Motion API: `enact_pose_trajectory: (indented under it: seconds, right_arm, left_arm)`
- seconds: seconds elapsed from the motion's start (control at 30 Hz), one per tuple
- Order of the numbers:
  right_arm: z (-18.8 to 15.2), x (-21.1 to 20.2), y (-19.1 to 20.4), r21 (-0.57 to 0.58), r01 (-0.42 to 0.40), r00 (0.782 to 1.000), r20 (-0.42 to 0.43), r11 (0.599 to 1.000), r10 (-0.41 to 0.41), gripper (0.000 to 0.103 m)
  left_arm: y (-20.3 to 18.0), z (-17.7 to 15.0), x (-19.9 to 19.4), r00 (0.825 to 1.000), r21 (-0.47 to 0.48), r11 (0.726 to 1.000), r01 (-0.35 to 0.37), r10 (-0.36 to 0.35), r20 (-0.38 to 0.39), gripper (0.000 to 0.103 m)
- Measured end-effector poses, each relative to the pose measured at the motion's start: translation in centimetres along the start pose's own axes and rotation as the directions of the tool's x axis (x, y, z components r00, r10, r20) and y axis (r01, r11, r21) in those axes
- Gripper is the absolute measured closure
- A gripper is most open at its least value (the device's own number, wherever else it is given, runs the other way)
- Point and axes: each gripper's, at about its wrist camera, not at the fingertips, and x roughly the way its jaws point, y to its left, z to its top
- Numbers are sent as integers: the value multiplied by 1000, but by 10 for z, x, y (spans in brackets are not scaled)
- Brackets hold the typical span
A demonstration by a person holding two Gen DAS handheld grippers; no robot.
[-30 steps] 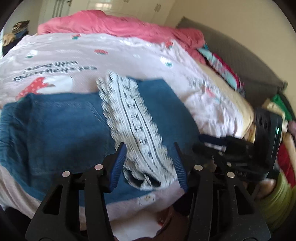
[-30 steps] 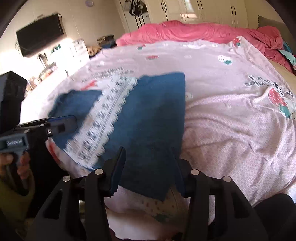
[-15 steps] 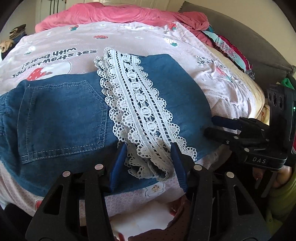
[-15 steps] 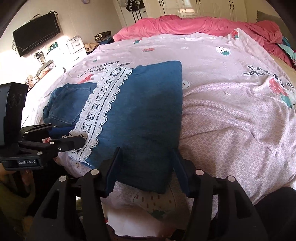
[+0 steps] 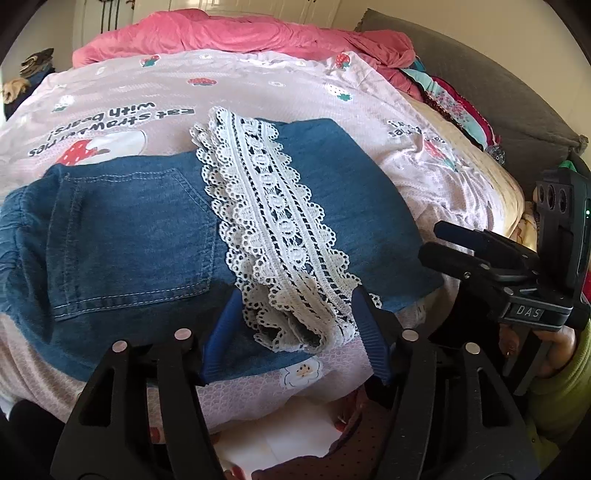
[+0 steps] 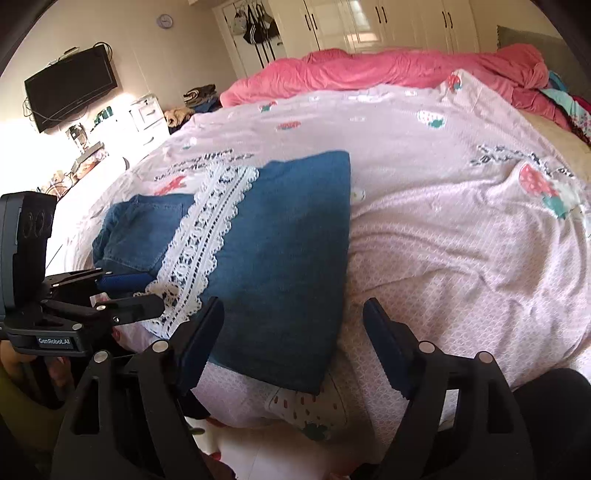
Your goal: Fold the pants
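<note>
The blue denim pants [image 5: 122,229] lie folded on the pink bed cover, with a white lace hem [image 5: 273,221] lying across the top. They also show in the right wrist view [image 6: 280,251]. My left gripper [image 5: 295,332] is open, its fingers on either side of the near end of the lace, holding nothing. My right gripper [image 6: 291,343] is open over the near right corner of the denim. It also shows at the right of the left wrist view [image 5: 454,247]. The left gripper also shows at the left of the right wrist view [image 6: 129,291].
The pink strawberry bed cover [image 6: 443,229] spreads to the right. A rumpled pink quilt [image 5: 229,33] lies at the far side. Stacked clothes [image 5: 454,107] and a grey headboard [image 5: 491,81] are on the right. A TV [image 6: 70,92] and a cluttered desk [image 6: 85,158] stand at the left.
Both grippers have drawn closer to the near edge of the pants. The pants have not visibly moved on the bed. Both grippers stay open.
</note>
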Motion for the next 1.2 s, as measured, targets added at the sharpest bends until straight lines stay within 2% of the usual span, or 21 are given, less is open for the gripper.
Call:
enact_pose_trajectory:
  seconds: [0.1,0.3,0.47,0.63,0.67,0.7,0.77,0.83,1.0,1.07,1.13,1.2]
  right_arm:
    - [4,-4,1,2,9,1000,18,1000,-9,14]
    - [26,-9,14,-12,-38,998,43,999,38,14]
    - [57,0,45,-103,-67,997,39,992,71,14]
    - [95,26,95,-219,-152,988,-12,964,153,14]
    - [101,34,106,-240,-178,984,-31,954,176,7]
    - [108,43,120,-263,-208,978,-53,942,202,6]
    - [118,60,141,-286,-266,964,-104,921,246,6]
    - [125,76,162,-316,-299,953,-144,900,266,6]
    - [132,117,215,-439,-344,934,-249,830,255,6]
    - [136,134,231,-456,-362,924,-291,813,248,6]
    - [139,149,240,-452,-392,904,-351,802,244,6]
    - [142,167,246,-437,-394,891,-398,808,219,6]
  left_arm:
    - [5,0,-9,1000,-11,1000,-7,7,21,45]
    - [30,-3,-42,995,-73,996,-44,50,88,39]
    - [62,-13,-69,987,-162,984,-78,100,128,33]
    - [95,-31,-83,982,-257,962,-91,129,135,28]
    - [103,-36,-84,983,-282,955,-88,129,133,27]
    - [108,-37,-83,983,-302,950,-81,126,132,27]
    - [124,-41,-83,984,-377,924,-62,119,131,17]
    - [134,-46,-83,983,-428,903,-44,115,143,14]
    - [147,-46,-76,983,-459,888,-21,101,151,16]
    - [148,-43,-73,985,-459,888,12,68,158,36]
    - [148,-40,-67,987,-453,891,25,51,155,41]
    - [150,-40,-64,988,-458,889,25,49,150,42]
